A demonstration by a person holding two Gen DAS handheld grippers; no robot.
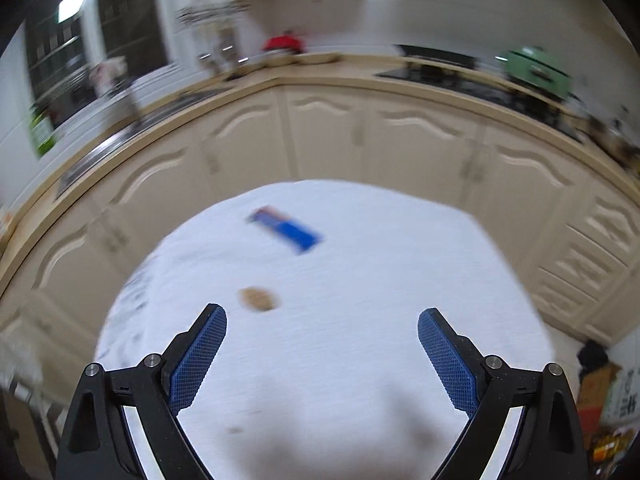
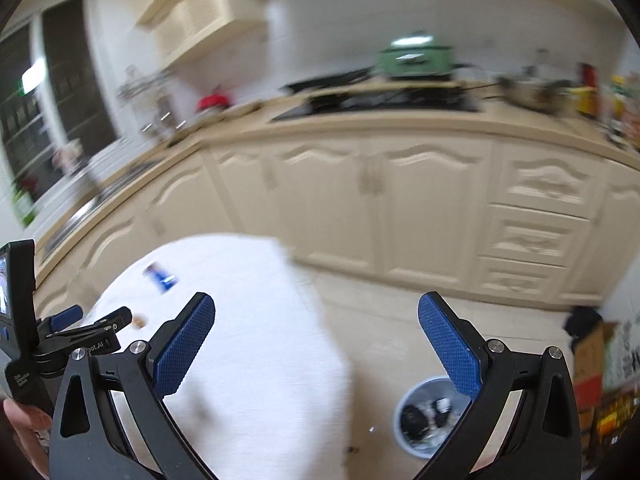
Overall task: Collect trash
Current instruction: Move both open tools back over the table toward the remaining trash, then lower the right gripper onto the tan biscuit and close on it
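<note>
A blue wrapper (image 1: 285, 229) lies on the white-clothed table (image 1: 360, 280), toward its far side. A small tan crumpled scrap (image 1: 258, 299) lies nearer, just ahead of the left finger of my left gripper (image 1: 322, 322), which is open and empty above the table. My right gripper (image 2: 316, 312) is open and empty, over the table's right edge. In the right wrist view the blue wrapper (image 2: 161, 274) and the tan scrap (image 2: 140, 321) show small at left, beside the left gripper (image 2: 80, 328). A grey trash bin (image 2: 428, 416) with dark and white trash stands on the floor below.
Cream kitchen cabinets (image 1: 328, 132) and a countertop run behind the table, with a hob and a green pot (image 2: 414, 56). Cardboard boxes and bags (image 2: 600, 372) stand on the floor at far right. A small dark speck (image 1: 236, 430) lies on the cloth.
</note>
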